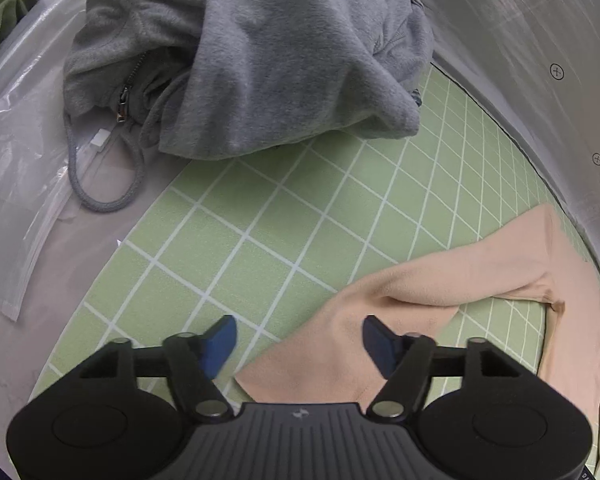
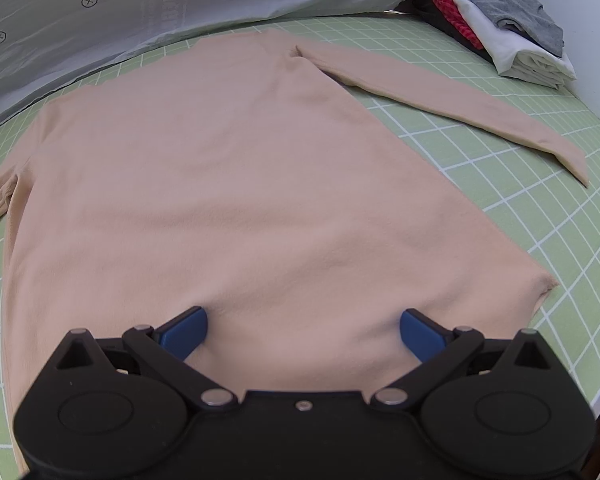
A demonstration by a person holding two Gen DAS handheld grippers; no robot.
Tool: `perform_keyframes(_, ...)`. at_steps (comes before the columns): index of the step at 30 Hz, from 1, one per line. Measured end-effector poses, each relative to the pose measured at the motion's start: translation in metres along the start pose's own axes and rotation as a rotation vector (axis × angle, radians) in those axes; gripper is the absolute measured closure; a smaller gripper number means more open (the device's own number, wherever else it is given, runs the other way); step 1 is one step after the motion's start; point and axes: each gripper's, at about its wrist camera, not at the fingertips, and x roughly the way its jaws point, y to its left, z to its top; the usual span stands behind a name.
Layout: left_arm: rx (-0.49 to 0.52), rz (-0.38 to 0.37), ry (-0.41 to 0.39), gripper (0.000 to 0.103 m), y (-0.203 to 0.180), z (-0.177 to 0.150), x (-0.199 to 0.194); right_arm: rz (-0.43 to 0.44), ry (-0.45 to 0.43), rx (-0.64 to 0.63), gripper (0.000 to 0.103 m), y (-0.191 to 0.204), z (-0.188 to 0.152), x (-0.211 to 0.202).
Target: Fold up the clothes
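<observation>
The peach long-sleeved top (image 2: 228,184) lies spread flat on the green grid mat (image 2: 540,208), filling the middle of the right wrist view, its right-hand sleeve (image 2: 440,96) stretched out toward 2 o'clock and ending near the mat's edge. The right gripper (image 2: 303,330) sits low over the hem at 6 o'clock, jaws spread wide with the blue pads resting on the fabric to either side, nothing pinched between them. At 1 o'clock in that view, a stack of folded clothes (image 2: 516,36) rests at the far corner, and a white printed sheet (image 2: 160,4) runs along the mat's far side from 10 to 12 o'clock. In the left wrist view, the left gripper (image 1: 299,336) hangs over the mat with its jaws released and empty; the other sleeve (image 1: 440,292) of the top trails from 3 o'clock down toward 6, passing beneath the right-hand pad. A crumpled grey zip hoodie (image 1: 252,60) sits at 12 o'clock, its drawstring (image 1: 100,196) looping off toward 9, beside a clear plastic bag (image 1: 16,208) at the left edge.
</observation>
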Motion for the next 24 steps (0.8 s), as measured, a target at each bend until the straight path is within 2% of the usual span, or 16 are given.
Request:
perform_keyframes(5,0.023,0.019,0.015,0.025,-0.012,-0.019,0.007,-0.003,-0.005,0.004,0.000,0.001,0.000,0.000)
perform_keyframes(8,0.096,0.062,-0.001,0.024,-0.020,-0.024,0.011,-0.001,-0.006,0.003,0.000,0.000,0.000,0.000)
perform_keyframes(10,0.146,0.101,-0.008,0.030,-0.021,-0.025,0.010,0.001,-0.007,0.003,0.000,-0.001,-0.001,0.001)
perform_keyframes(11,0.170,0.127,-0.020,0.037,-0.021,-0.027,0.009,0.002,-0.008,0.002,0.000,-0.001,-0.001,0.001)
perform_keyframes(12,0.197,0.160,-0.033,0.058,-0.024,-0.028,0.009,0.002,-0.009,0.003,0.000,-0.002,-0.001,0.001)
perform_keyframes(13,0.219,0.180,-0.039,0.083,-0.026,-0.028,0.009,0.002,-0.011,0.004,0.000,-0.001,-0.001,0.001)
perform_keyframes(14,0.215,0.154,-0.030,0.097,-0.025,-0.026,0.009,0.002,-0.013,0.004,0.000,-0.001,-0.001,0.001)
perform_keyframes(15,0.191,0.115,-0.012,0.098,-0.022,-0.023,0.008,0.002,-0.015,0.004,0.000,-0.001,-0.002,0.001)
perform_keyframes(20,0.100,0.028,0.008,0.098,0.002,-0.009,-0.013,0.002,-0.022,0.005,0.000,-0.001,-0.002,0.001)
perform_keyframes(22,0.033,-0.042,0.003,0.098,0.019,0.002,-0.027,0.002,-0.023,0.005,0.000,-0.001,-0.002,0.001)
perform_keyframes(24,-0.080,-0.117,-0.019,0.098,0.039,0.012,-0.037,0.003,-0.024,0.005,0.000,-0.002,-0.002,0.001)
